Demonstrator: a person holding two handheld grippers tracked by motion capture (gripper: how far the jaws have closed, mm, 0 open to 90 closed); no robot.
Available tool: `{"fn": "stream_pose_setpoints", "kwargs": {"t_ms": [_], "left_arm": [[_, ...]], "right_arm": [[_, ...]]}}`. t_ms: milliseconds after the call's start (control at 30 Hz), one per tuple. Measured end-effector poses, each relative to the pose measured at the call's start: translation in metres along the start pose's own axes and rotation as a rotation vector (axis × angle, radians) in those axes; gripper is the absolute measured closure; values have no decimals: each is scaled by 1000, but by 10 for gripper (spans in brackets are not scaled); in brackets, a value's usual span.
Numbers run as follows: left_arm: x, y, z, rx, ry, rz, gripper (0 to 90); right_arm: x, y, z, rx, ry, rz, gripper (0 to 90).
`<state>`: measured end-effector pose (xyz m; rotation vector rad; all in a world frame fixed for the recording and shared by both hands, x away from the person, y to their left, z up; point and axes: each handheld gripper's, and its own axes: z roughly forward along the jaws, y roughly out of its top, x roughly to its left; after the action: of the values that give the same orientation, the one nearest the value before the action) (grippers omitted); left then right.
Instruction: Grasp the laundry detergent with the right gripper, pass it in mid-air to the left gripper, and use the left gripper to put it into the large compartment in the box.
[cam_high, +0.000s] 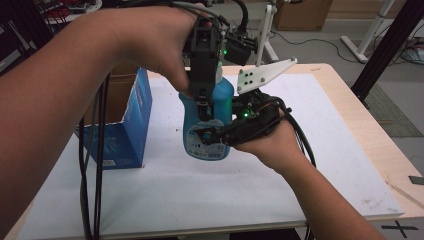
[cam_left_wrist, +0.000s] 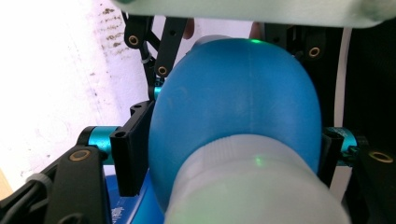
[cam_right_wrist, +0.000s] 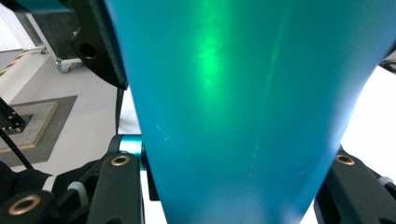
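Observation:
A blue plastic bottle (cam_high: 223, 97) with a label low on its front is held upright above the white table cover (cam_high: 200, 190). My right gripper (cam_high: 207, 136) comes in from the right and is shut on the bottle's lower body. My left gripper (cam_high: 202, 100) reaches down from above, its jaws on either side of the bottle's top. In the left gripper view the bottle's blue shoulder (cam_left_wrist: 238, 93) and pale cap (cam_left_wrist: 252, 186) sit between the pads (cam_left_wrist: 133, 154), which touch its sides. The right gripper view has the bottle's wall (cam_right_wrist: 233, 93) pressed between its black jaws.
An open blue carton (cam_high: 127, 125) stands on the table to the left of the bottle. Black cables (cam_high: 97, 165) hang from the left hand over the table's left side. Beyond the far edge are a cardboard box (cam_high: 300, 12) and white stand legs (cam_high: 367, 35) on the floor.

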<state>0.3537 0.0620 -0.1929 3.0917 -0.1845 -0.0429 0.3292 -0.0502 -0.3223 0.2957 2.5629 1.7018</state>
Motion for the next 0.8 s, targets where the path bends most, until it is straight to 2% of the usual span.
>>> {"fn": "stream_pose_setpoints", "kwargs": {"t_ms": [200,300,467,800], "left_arm": [[1,0,1,13,-18,-6,370],[1,0,1,14,-18,-4,370],[0,-2,1,20,-26,-9,378],[0,-3,0,4,-31,-13,381]], "right_arm": [[-1,0,1,-3,-1,-4,470],[0,0,1,-4,5,6,470],[-1,0,2,-2,14,-5,470],[0,0,2,-6,27,9,453]]}}
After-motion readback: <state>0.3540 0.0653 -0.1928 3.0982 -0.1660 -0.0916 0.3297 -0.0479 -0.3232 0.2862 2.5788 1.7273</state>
